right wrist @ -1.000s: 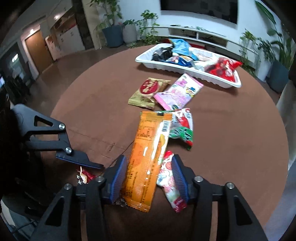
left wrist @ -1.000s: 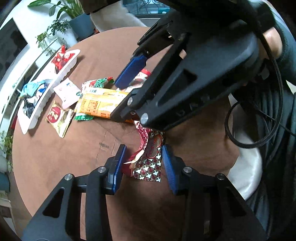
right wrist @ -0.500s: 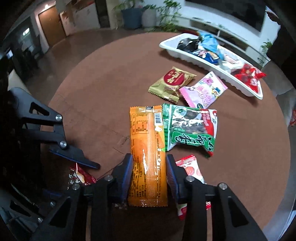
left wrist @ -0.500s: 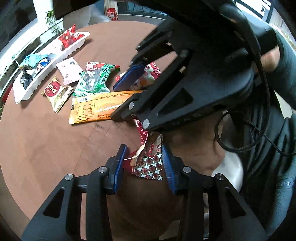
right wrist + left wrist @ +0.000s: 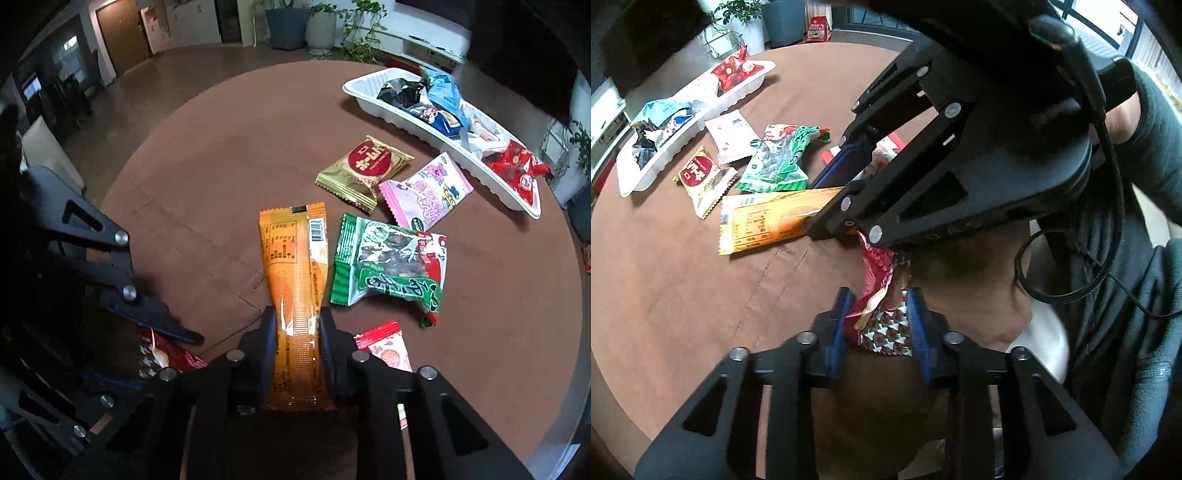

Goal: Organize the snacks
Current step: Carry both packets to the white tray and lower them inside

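My left gripper (image 5: 878,301) is shut on a red and silver star-patterned snack pack (image 5: 884,321) near the table's near edge. My right gripper (image 5: 297,321) is shut on a long orange snack pack (image 5: 295,280), which also shows in the left wrist view (image 5: 768,218). The right gripper's body fills the upper middle of the left wrist view. A white tray (image 5: 461,147) with several snacks stands at the far right of the round brown table (image 5: 207,166); it also shows in the left wrist view (image 5: 661,162).
Loose on the table lie a green seaweed pack (image 5: 388,266), a gold pack with a red circle (image 5: 365,170), a pink pack (image 5: 428,192) and a small red and white pack (image 5: 388,350). The person's dark sleeve (image 5: 1145,295) is at right.
Both grippers have closed tighter, the left on the red star pack, the right on the orange pack. The views have shifted so the tray sits further off.
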`<state>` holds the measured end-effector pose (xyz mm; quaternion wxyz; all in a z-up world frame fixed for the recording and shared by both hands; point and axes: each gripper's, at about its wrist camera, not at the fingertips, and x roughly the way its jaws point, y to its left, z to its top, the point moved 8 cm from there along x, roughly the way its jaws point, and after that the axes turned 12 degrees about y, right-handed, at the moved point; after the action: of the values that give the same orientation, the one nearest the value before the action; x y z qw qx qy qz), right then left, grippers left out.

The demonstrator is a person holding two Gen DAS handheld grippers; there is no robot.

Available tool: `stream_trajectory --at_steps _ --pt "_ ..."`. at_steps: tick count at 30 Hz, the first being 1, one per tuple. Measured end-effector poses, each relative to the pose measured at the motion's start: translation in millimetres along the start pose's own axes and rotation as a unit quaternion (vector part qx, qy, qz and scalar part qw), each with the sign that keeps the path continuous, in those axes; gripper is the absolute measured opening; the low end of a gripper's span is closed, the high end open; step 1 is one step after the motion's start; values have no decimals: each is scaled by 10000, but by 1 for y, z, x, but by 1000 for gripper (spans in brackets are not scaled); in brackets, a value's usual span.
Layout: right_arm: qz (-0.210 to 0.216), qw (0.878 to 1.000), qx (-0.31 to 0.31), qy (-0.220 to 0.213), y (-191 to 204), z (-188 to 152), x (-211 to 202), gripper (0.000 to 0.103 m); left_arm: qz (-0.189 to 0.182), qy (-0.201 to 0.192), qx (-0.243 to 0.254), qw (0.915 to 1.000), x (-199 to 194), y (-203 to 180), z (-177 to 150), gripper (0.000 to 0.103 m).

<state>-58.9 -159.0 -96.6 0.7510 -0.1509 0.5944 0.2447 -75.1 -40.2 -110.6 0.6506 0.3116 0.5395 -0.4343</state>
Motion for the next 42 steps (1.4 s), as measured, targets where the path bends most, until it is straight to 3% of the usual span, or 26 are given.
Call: stream_trajectory --at_steps 13,14,15,26,36,42 --pt "235 9960 579 -638 -28 -2 -28 21 55 -117 -131 9998 -3 0 4 19" --pt "235 9958 573 -679 -27 -2 -30 21 27 -196 -149 9997 -6 -1 5 17" --pt "225 9957 569 -702 -26 -1 -31 21 -7 -261 -191 9995 -8 0 5 3" --pt "175 9924 718 -979 -34 -1 -45 21 -9 -326 -340 9989 -11 4 5 4" --pt "199 9856 985 -1358 -50 -1 -70 21 -36 -799 -810 9935 -39 27 4 4" --pt "181 9796 1199 -1600 -70 2 -90 21 45 -1205 -1219 9852 -68 59 6 4"
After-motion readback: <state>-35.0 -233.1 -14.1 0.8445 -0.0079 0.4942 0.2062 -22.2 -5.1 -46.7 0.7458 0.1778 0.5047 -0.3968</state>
